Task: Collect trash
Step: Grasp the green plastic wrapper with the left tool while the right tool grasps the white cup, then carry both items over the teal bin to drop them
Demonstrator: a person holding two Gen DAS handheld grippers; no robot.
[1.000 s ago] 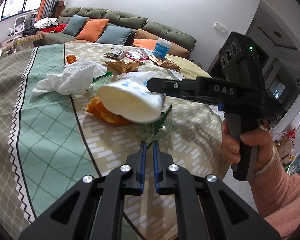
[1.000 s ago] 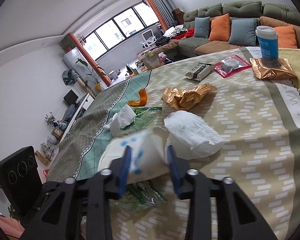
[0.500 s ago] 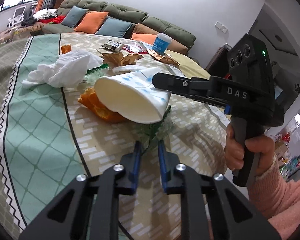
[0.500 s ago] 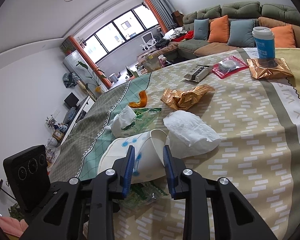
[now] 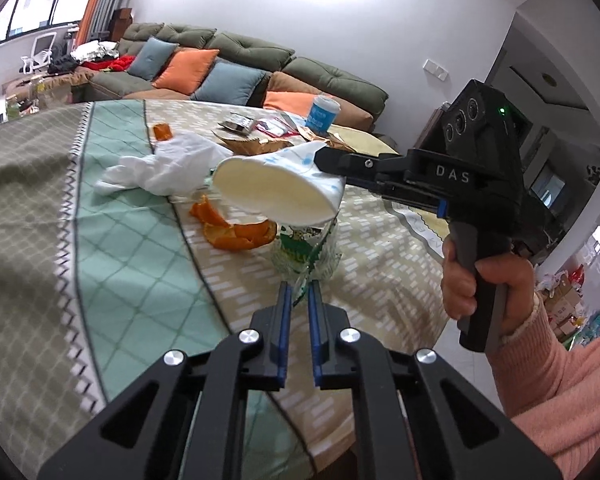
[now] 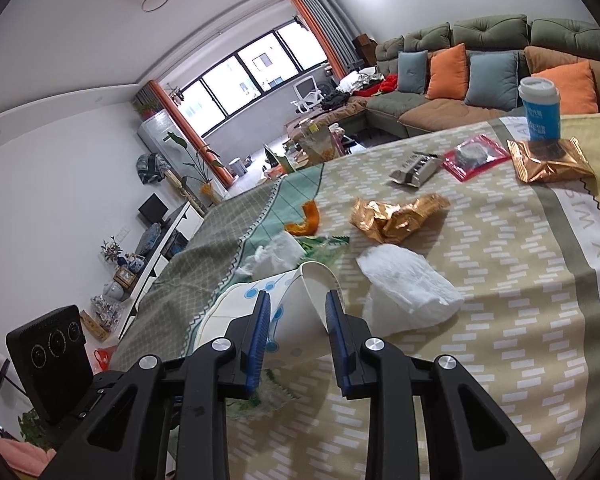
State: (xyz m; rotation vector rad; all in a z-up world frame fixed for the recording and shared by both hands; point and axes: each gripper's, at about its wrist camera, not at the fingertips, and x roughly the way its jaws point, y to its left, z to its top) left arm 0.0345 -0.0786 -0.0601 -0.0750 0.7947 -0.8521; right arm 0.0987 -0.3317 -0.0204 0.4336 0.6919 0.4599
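My right gripper [image 6: 298,302] is shut on a white paper cup with blue dots [image 6: 296,312] and holds it above the table, mouth sideways; the cup [image 5: 276,190] also shows in the left wrist view, with the right gripper [image 5: 324,158] at its side. My left gripper [image 5: 298,292] is shut on the edge of a clear green-printed plastic wrapper [image 5: 306,248] lying under the cup; the wrapper [image 6: 268,394] shows below the right fingers. Orange peel [image 5: 236,232] lies beside the wrapper.
On the tablecloth [image 6: 500,320] lie a crumpled white tissue [image 6: 404,288], a white plastic bag [image 5: 168,164], a gold wrapper [image 6: 396,216], another peel piece [image 6: 308,216], snack packets [image 6: 476,156] and a blue cup [image 6: 540,108]. A sofa [image 5: 236,64] stands behind.
The right gripper has lifted the paper cup higher off the table. The left gripper has moved in and closed on the plastic wrapper's edge.
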